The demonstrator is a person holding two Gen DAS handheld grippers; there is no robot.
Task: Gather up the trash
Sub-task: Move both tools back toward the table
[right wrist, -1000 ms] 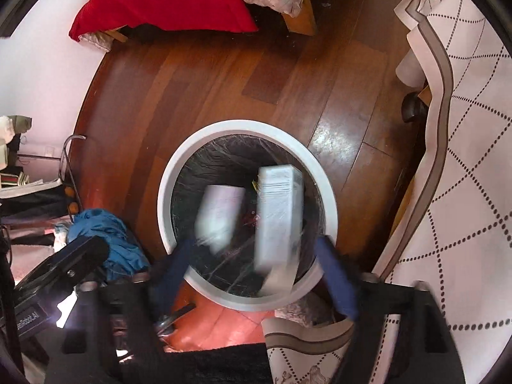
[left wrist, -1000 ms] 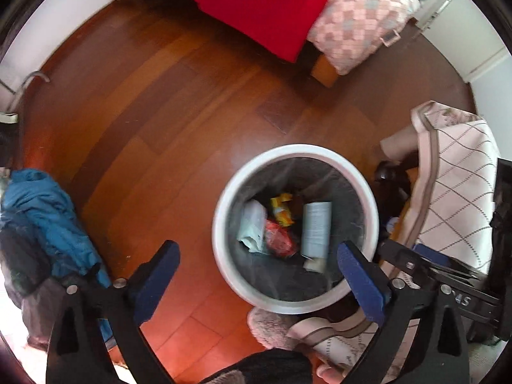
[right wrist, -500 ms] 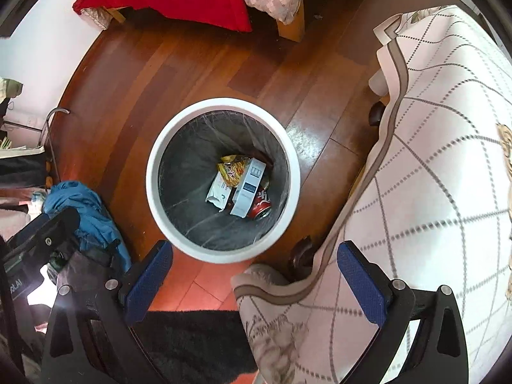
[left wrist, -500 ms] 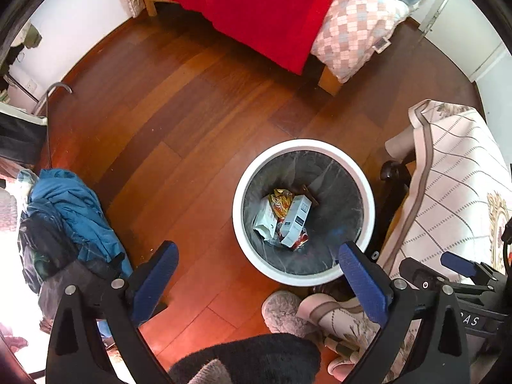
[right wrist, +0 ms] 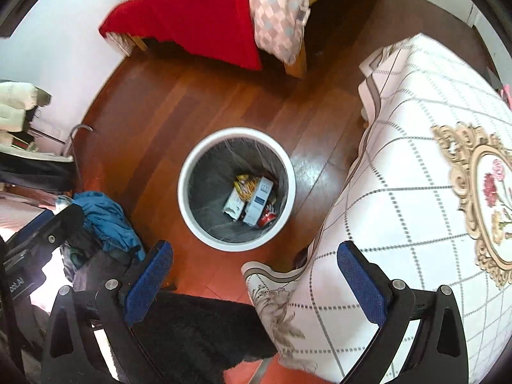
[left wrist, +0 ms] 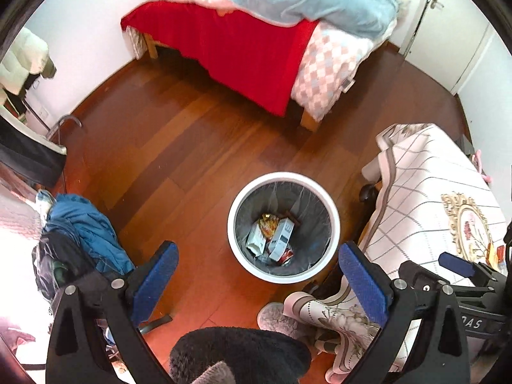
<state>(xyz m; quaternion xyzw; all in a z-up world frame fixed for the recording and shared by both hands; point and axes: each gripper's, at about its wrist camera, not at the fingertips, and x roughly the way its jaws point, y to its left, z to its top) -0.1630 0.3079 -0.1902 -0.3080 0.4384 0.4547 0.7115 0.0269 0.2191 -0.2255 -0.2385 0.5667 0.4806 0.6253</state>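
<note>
A white round trash bin (left wrist: pixel 332 224) with a grey liner stands on the wooden floor; it also shows in the right wrist view (right wrist: pixel 185 198). Inside lie a white carton (left wrist: pixel 281 240) (right wrist: pixel 260 200), a white crumpled pack (left wrist: pixel 256 238) (right wrist: pixel 233 203), a yellow wrapper (left wrist: pixel 268 222) (right wrist: pixel 245 185) and a red can (right wrist: pixel 268 219). My left gripper (left wrist: pixel 259 275) is open and empty, high above the bin. My right gripper (right wrist: pixel 254 278) is open and empty, above the bin's near side and the table edge.
A table with a white checked cloth (left wrist: pixel 432 211) (right wrist: pixel 416 192) stands right of the bin. A bed with a red blanket (left wrist: pixel 243 48) (right wrist: pixel 198 19) is at the back. A blue jacket heap (left wrist: pixel 86 230) (right wrist: pixel 105 220) lies at left. A black fuzzy rug (right wrist: pixel 198 329) lies below.
Both grippers have risen well above the bin, so more of the room shows. The white carton and pack that were falling one second ago now lie in the bin.
</note>
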